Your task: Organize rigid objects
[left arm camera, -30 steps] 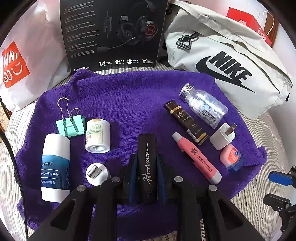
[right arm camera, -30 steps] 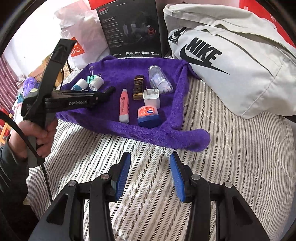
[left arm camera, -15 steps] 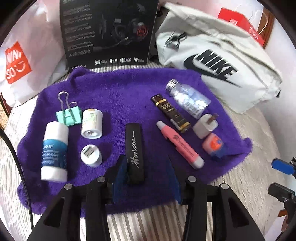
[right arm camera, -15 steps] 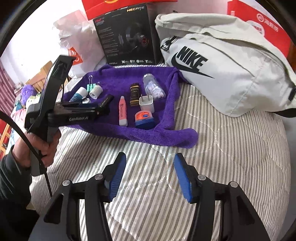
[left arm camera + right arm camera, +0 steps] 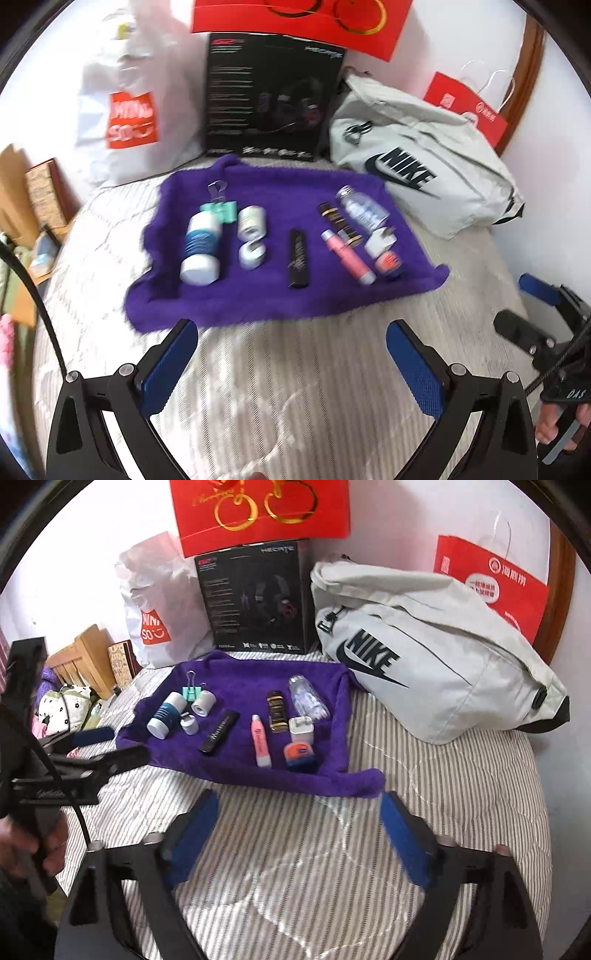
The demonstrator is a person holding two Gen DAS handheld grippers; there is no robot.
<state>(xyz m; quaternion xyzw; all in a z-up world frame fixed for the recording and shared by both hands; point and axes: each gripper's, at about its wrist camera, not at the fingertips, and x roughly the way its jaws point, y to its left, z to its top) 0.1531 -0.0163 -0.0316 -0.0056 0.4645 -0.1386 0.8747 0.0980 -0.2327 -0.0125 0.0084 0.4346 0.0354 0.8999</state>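
A purple towel [image 5: 258, 299] lies on the striped bed and holds several small things in a row. A black "Horizon" tube [image 5: 298, 258] lies at its middle, also in the right wrist view [image 5: 218, 732]. Left of it are a white-blue balm bottle [image 5: 201, 248], a green binder clip [image 5: 221, 208] and a white jar [image 5: 252, 222]. Right of it are a pink tube [image 5: 347, 256], a brown tube [image 5: 338, 223], a clear bottle [image 5: 364, 211], a white charger [image 5: 380, 242] and an orange-blue tin [image 5: 388, 264]. My left gripper [image 5: 291, 352] is open and empty, in front of the towel. My right gripper [image 5: 301, 819] is open and empty.
A grey Nike bag [image 5: 424, 653] lies to the right of the towel. A black headset box [image 5: 255, 598], a white Miniso bag [image 5: 155, 605] and red paper bags [image 5: 491, 583] stand at the back. Wooden furniture [image 5: 88, 653] is at the left.
My left gripper has let go of the black Horizon tube, opened wide and pulled back off the towel. My right gripper has also pulled back and opened wider.
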